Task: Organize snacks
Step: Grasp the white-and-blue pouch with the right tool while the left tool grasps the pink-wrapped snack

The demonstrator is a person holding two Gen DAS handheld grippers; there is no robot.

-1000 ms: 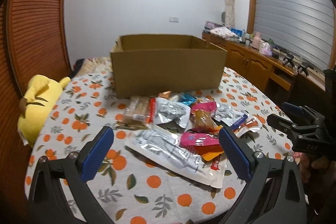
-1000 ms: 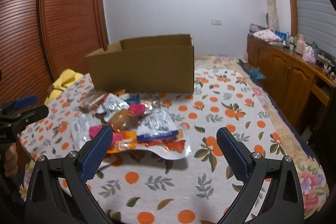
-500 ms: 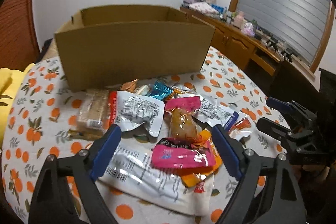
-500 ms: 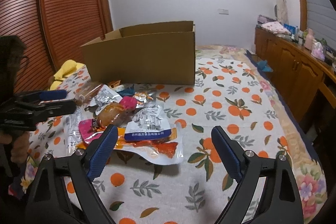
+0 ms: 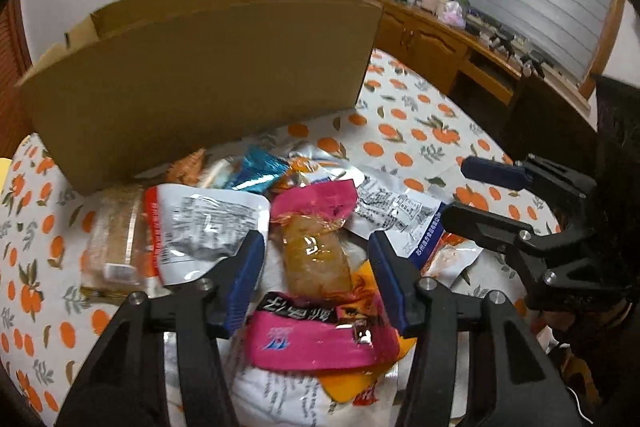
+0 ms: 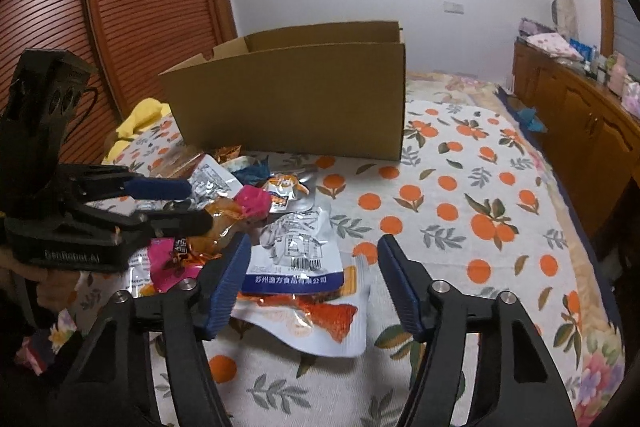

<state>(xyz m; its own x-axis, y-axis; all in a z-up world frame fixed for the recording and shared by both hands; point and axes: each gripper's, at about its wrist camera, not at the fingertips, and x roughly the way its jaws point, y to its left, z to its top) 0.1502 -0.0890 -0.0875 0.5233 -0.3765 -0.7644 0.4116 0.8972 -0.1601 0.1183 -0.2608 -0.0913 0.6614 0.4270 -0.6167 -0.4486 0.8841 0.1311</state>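
While both jaws are closing in, the left gripper is straddling an ungripped clear-wrapped snack; the right gripper is hovering, unclenched, over a white packet.

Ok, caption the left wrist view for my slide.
Left gripper, its closing jaws astride a clear-wrapped snack, over the snack pile before the cardboard box.

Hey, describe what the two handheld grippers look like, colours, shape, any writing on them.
Both are alike: the left gripper and the right gripper have black angular plastic frames with silver screw heads at the joints. Each has two long jaws faced with ribbed dark blue pads. Seen from the right wrist camera, the left gripper's body carries pale lettering on its side, too blurred to read surely, and a thin dark cable loops near its top.
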